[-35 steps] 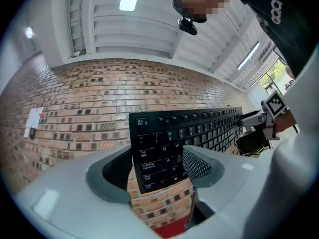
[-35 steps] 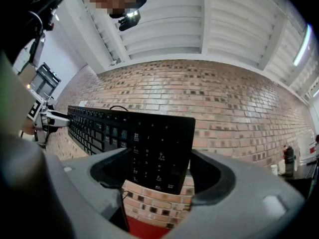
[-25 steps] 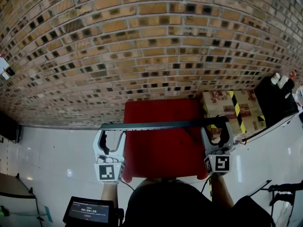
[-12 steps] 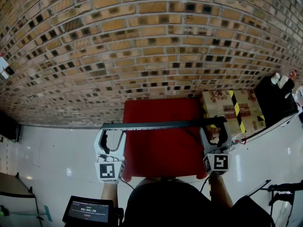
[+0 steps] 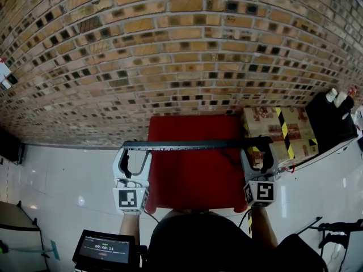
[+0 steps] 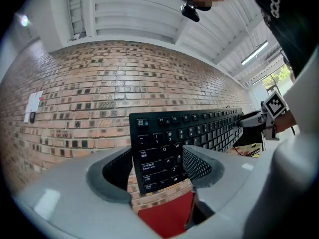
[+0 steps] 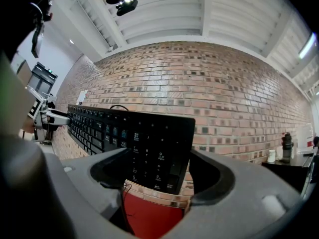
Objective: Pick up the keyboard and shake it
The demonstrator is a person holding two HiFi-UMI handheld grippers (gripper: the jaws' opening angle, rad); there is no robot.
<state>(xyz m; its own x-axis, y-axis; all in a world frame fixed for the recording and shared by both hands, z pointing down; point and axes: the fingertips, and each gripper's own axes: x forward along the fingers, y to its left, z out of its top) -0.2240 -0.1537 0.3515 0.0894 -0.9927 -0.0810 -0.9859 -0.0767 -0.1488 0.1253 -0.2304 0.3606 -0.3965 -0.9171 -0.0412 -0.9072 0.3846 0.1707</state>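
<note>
Left side: left gripper (image 5: 136, 151) is clamped on the Esc-and-Tab end of the black keyboard (image 5: 198, 145). The left gripper view shows its jaws closed against that end, nothing else between them.

Middle: keyboard is in the air, clear of the red table (image 5: 193, 180), roughly above its far half and running level from one tong to the other. From above only a thin dark edge shows, so it is turned on edge, keys facing back toward the person. A thin cable (image 5: 228, 158) hangs from it toward the table.

Right side: right gripper (image 5: 258, 149) grips the number-pad end the same way. A taped cardboard box (image 5: 283, 130) sits beyond the table's right edge.

Judgement: one grip per end balances the long board and stops it twisting. It is lifted; the shake is the step in hand.
</note>
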